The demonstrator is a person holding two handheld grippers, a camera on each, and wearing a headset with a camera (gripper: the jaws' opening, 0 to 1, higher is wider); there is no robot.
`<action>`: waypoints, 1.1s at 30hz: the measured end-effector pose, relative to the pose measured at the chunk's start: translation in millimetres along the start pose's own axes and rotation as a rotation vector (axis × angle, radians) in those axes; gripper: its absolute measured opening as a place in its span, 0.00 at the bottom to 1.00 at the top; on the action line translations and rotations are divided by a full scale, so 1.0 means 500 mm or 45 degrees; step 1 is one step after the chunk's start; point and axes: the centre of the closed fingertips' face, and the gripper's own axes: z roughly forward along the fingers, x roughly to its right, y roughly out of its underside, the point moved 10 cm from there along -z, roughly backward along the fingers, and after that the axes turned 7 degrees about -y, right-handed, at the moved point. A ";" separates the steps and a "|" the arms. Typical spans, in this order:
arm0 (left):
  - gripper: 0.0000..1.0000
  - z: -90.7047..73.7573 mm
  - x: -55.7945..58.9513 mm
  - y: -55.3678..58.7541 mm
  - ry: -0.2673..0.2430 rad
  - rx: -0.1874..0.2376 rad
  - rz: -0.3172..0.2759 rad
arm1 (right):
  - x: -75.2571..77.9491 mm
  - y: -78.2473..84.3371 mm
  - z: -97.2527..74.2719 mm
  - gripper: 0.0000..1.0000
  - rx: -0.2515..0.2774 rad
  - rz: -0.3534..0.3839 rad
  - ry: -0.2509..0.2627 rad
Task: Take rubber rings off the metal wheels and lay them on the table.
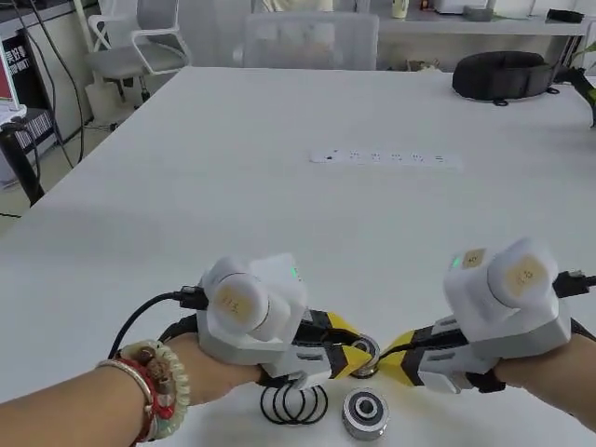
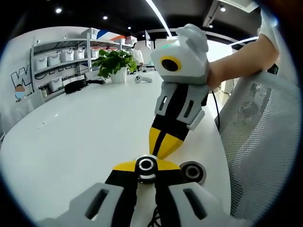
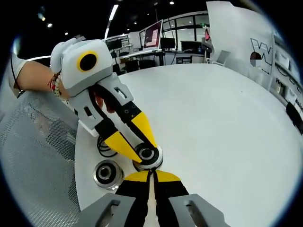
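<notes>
Left gripper (image 1: 352, 355) fingers clamped on a metal wheel (image 3: 148, 153) at the counter's (image 1: 279, 186) near edge. Right gripper (image 3: 151, 176) fingers together at its rim. Wheel looks rigid and weighty, rubber likely stretchy: pinch the outer edge. Loose rubber rings (image 1: 293, 403) lie beside.

Glossy metal wheel (image 1: 364, 413), black rubber rings (image 1: 293, 404), matt table (image 1: 279, 186).

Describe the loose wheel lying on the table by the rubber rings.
The loose wheel is a silvery metal disc with a dark inner band and a centre bore. It lies flat on the white table, near its front edge, beside the black rubber rings but apart from them. Nothing else touches it.
</notes>
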 end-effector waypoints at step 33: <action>0.07 -0.005 -0.005 -0.005 0.006 -0.050 -0.004 | 0.018 0.007 -0.020 0.00 0.226 0.733 -0.058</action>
